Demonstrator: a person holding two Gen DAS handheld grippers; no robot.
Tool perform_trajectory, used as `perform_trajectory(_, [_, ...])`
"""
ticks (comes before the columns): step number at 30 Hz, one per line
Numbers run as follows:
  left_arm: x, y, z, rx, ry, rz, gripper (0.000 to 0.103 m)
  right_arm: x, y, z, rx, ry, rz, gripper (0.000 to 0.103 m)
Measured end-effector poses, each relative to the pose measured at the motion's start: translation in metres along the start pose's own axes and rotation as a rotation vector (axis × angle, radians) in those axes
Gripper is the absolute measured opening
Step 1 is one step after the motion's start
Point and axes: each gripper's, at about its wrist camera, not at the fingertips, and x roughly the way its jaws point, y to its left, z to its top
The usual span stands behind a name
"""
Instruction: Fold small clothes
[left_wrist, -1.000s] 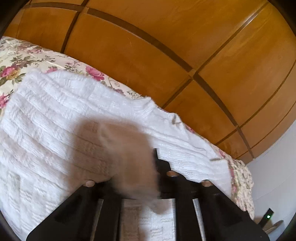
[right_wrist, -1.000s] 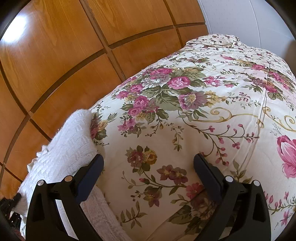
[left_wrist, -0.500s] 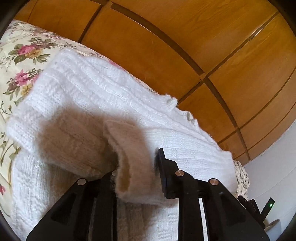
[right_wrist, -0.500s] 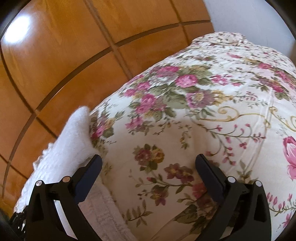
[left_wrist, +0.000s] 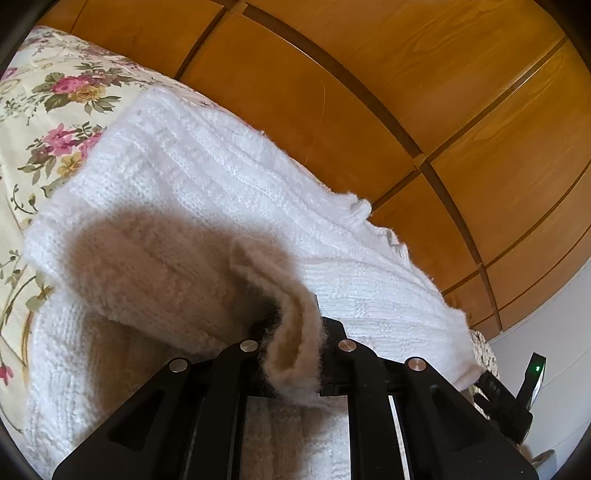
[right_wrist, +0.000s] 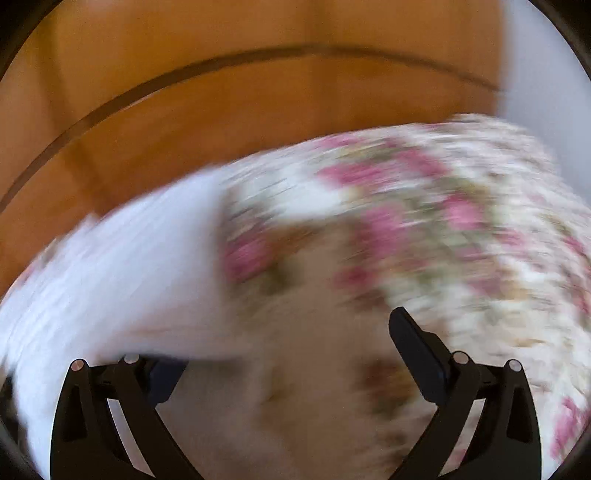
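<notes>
Left wrist view: the left gripper (left_wrist: 293, 332) is clamped on a folded edge of the white knit garment (left_wrist: 207, 206). The pinched fold stands up between the two black fingers (left_wrist: 332, 332) and lies in shadow. The rest of the garment spreads forward and to the right, over the floral bedspread (left_wrist: 55, 110), with part of it lifted off the lower layer of the same knit. Behind the bed stands a wooden panel wall (left_wrist: 406, 92) with dark grooves. At the lower right edge a small black device (left_wrist: 532, 376) shows a green light.

Right wrist view: the picture is strongly blurred. The right gripper (right_wrist: 284, 343) has its fingers wide apart and holds nothing. The garment (right_wrist: 110, 266) is at the left, with its edge over the left finger (right_wrist: 162, 373). The bedspread (right_wrist: 424, 221) fills the right side, and the wall (right_wrist: 258, 92) is behind.
</notes>
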Motion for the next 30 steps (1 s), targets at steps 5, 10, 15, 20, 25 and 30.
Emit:
perform_trajectory(5, [0.003, 0.000, 0.002, -0.002, 0.005, -0.033, 0.014, 0.015, -0.025, -0.015, 0.104, 0.095, 0.011, 0.101])
perform_trajectory(10, [-0.001, 0.001, 0.001, -0.005, -0.010, -0.071, 0.026, 0.000, -0.027, -0.019, 0.021, 0.132, 0.043, 0.101])
perform_trajectory(15, [-0.003, -0.006, -0.001, 0.026, -0.026, -0.075, 0.037, -0.046, -0.037, -0.009, 0.017, -0.097, 0.081, 0.101])
perform_trajectory(20, [0.000, -0.007, -0.002, 0.028, -0.022, -0.064, 0.037, -0.020, 0.012, 0.021, -0.070, -0.103, 0.156, 0.101])
perform_trajectory(25, [0.003, -0.010, -0.003, 0.040, -0.020, -0.046, 0.037, 0.038, 0.034, 0.030, -0.117, 0.038, 0.049, 0.101])
perform_trajectory(30, [0.007, -0.012, -0.003, 0.053, -0.012, -0.027, 0.037, 0.058, 0.011, 0.030, 0.010, 0.086, 0.002, 0.101])
